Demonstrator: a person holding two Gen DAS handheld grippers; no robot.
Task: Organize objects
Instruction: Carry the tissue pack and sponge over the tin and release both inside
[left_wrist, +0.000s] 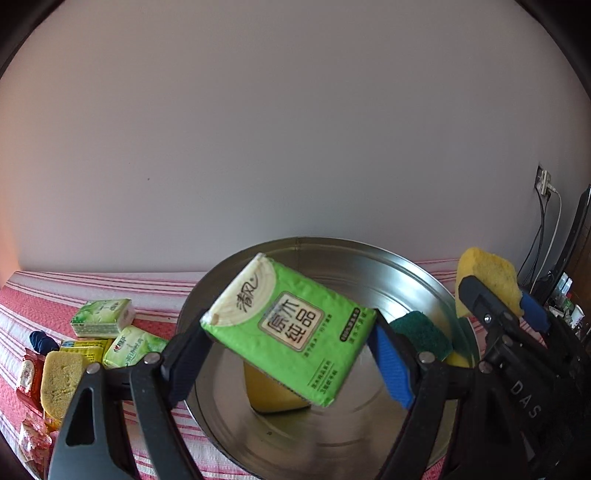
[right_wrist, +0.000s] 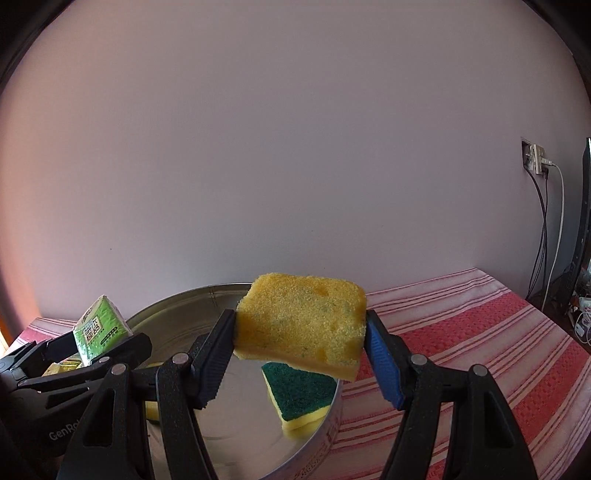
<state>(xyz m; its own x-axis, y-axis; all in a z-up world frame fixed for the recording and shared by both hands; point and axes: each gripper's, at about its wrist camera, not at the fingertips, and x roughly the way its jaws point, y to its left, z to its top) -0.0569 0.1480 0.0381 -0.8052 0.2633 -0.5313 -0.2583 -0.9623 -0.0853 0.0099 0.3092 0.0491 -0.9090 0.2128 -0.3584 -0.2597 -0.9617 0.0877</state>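
Two close wrist views, shared tin (left_wrist: 369, 258)

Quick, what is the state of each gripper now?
Left gripper: closed on the green tissue pack.
Right gripper: closed on the yellow sponge.

Left gripper (left_wrist: 291, 343): jaws partly spread, clamped on the two short ends of a green tissue pack (left_wrist: 288, 334), which sits tilted between the pads, clear of any surface. Pointing forward and somewhat down.

Right gripper (right_wrist: 301, 345): jaws narrower, pads pressed into both sides of a yellow sponge (right_wrist: 301, 326), held in the air roughly level. It sits just to the right of the left gripper, and each one shows in the other's wrist view. Black fingers, one blue pad on each.
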